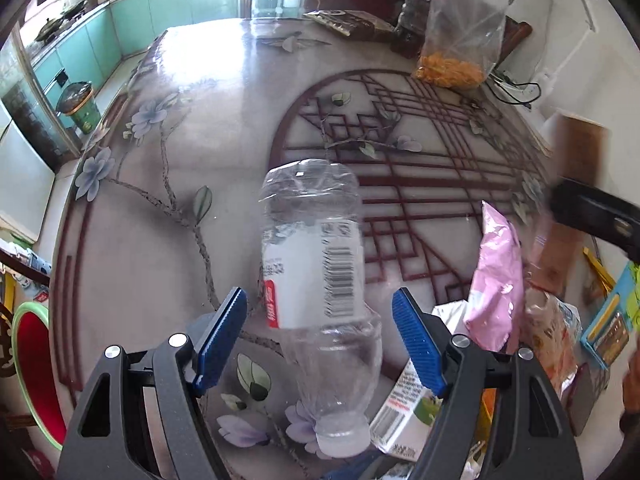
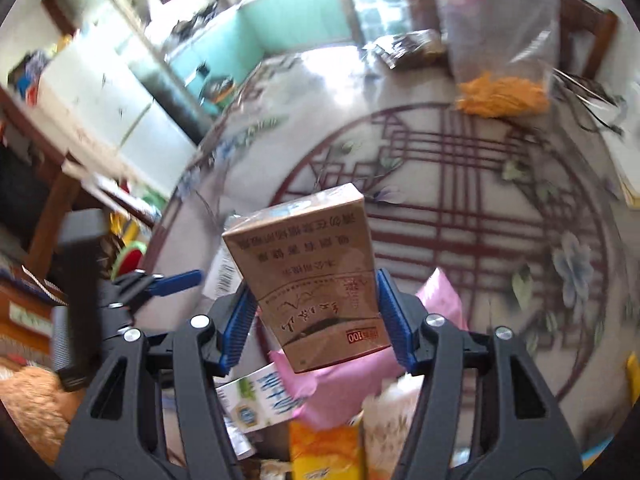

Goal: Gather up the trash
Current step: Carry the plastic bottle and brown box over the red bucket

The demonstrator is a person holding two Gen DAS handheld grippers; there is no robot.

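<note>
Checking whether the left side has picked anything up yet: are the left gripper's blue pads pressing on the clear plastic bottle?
No: the bottle lies between the left gripper's pads with gaps on both sides.

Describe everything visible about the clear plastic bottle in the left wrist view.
The bottle is clear, thin, crinkled plastic and looks empty. A white label with a barcode and a red strip wraps its middle. It lies on its side on the patterned table, neck and pale cap toward the camera, base pointing away. It sits between the blue pads of the left claw, which stand apart on either side with gaps, not pressing it. A white carton lies close by its neck; contact is unclear.
</note>
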